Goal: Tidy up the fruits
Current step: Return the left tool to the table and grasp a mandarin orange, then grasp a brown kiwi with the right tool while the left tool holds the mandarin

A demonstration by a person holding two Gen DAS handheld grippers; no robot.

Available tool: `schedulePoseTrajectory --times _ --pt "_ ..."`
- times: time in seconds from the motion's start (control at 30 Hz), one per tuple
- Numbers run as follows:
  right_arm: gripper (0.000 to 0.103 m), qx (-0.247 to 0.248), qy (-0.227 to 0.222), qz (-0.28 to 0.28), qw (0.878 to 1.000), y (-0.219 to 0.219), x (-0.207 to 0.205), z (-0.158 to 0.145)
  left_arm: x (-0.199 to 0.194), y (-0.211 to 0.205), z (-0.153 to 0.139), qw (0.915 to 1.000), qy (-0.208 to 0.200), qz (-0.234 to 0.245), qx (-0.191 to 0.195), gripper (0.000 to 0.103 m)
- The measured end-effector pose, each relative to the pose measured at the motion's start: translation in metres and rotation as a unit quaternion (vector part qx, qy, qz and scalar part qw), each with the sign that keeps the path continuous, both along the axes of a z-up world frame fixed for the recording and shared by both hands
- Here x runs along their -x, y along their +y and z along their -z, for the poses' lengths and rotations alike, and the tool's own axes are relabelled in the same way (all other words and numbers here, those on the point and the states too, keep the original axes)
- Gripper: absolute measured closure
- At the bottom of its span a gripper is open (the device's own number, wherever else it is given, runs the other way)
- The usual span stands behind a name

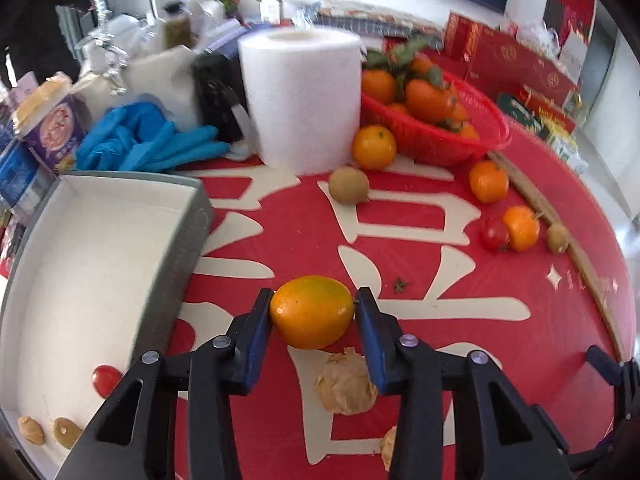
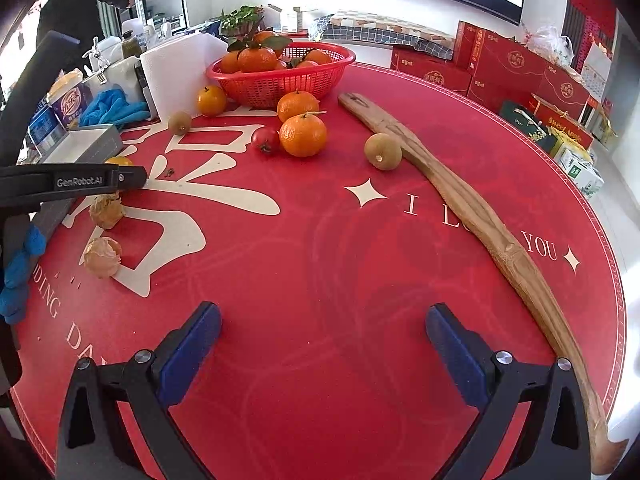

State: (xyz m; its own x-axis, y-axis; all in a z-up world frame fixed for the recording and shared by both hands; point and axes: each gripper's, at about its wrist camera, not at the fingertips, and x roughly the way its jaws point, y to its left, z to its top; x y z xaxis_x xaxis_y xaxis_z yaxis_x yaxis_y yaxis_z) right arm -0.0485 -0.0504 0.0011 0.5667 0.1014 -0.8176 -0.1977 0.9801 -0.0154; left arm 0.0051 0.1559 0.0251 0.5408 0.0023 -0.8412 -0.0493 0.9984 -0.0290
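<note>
My left gripper [image 1: 314,306] is shut on a yellow-orange citrus fruit [image 1: 312,312], held above the red table just right of the grey box [image 1: 192,216] with a white inside. The box holds a cherry tomato [image 1: 105,379] and two tan dried fruits [image 1: 66,432]. Loose on the table are an orange [image 1: 374,147], a kiwi [image 1: 349,185], tangerines [image 1: 489,181], a tomato [image 1: 494,233] and peeled tan fruits [image 1: 346,383]. My right gripper [image 2: 322,330] is open and empty over bare red cloth; tangerines [image 2: 303,135] and a kiwi [image 2: 383,151] lie ahead of it.
A red basket [image 2: 280,76] of leafy tangerines stands at the back beside a white paper roll [image 1: 300,96]. A long wooden stick [image 2: 472,208] lies along the right side. Blue gloves [image 1: 140,140], cups and red gift boxes [image 2: 508,64] crowd the table's far edges.
</note>
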Motion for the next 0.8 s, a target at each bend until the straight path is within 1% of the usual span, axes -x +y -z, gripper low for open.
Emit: schedulePoseTrajectory --times 0.13,0.17,0.23,0.3,0.37,0.4,0.43,0.53,0.57,0.63,0.67,0.73,0.8 --pt "0.0 -0.001 0.004 -0.013 1.0 0.0 -0.002 0.0 0.025 0.006 -0.024 0.999 -0.042 0.004 -0.014 0.058" --pt "0.0 -0.004 0.009 -0.025 1.0 0.0 -0.005 0.0 0.034 0.007 -0.028 0.9985 -0.052 0.005 -0.017 0.058" --pt "0.0 -0.016 0.013 -0.031 0.999 -0.003 -0.013 -0.004 0.052 0.011 -0.034 0.9975 -0.065 0.009 -0.023 0.058" --pt "0.0 -0.022 -0.003 -0.02 1.0 -0.011 -0.024 -0.012 0.067 0.015 -0.035 0.997 -0.071 0.008 -0.029 0.058" --pt "0.0 -0.017 -0.026 -0.008 0.999 -0.017 -0.037 -0.021 0.082 0.016 -0.03 0.9972 -0.069 0.006 -0.029 0.058" --pt "0.0 -0.013 -0.035 -0.003 0.999 -0.019 -0.046 -0.025 0.082 0.012 -0.027 0.9973 -0.068 0.005 -0.028 0.058" --pt "0.0 -0.01 -0.038 0.0 0.999 -0.02 -0.054 -0.026 0.086 0.013 -0.025 0.9974 -0.067 0.004 -0.027 0.058" --pt "0.0 0.001 -0.041 0.0 0.999 -0.018 -0.077 -0.025 0.099 0.01 -0.017 0.9966 -0.071 -0.002 -0.042 0.058" --pt "0.002 0.007 -0.04 -0.003 0.999 -0.014 -0.084 -0.023 0.099 0.009 -0.015 0.9963 -0.072 -0.005 -0.047 0.058" --pt "0.025 0.012 -0.032 -0.016 0.999 -0.006 -0.094 -0.018 0.1 0.009 -0.01 0.9965 -0.07 -0.009 -0.045 0.058" --pt "0.028 0.016 -0.028 -0.02 0.999 -0.002 -0.096 -0.015 0.1 0.01 -0.006 0.9968 -0.067 -0.013 -0.042 0.058" --pt "0.029 0.021 -0.018 -0.026 0.999 0.004 -0.1 -0.007 0.1 0.012 -0.001 0.9972 -0.061 -0.018 -0.038 0.058" --pt "0.031 0.017 -0.024 -0.025 0.999 0.006 -0.1 -0.005 0.101 0.012 0.004 0.9973 -0.059 -0.018 -0.04 0.058"
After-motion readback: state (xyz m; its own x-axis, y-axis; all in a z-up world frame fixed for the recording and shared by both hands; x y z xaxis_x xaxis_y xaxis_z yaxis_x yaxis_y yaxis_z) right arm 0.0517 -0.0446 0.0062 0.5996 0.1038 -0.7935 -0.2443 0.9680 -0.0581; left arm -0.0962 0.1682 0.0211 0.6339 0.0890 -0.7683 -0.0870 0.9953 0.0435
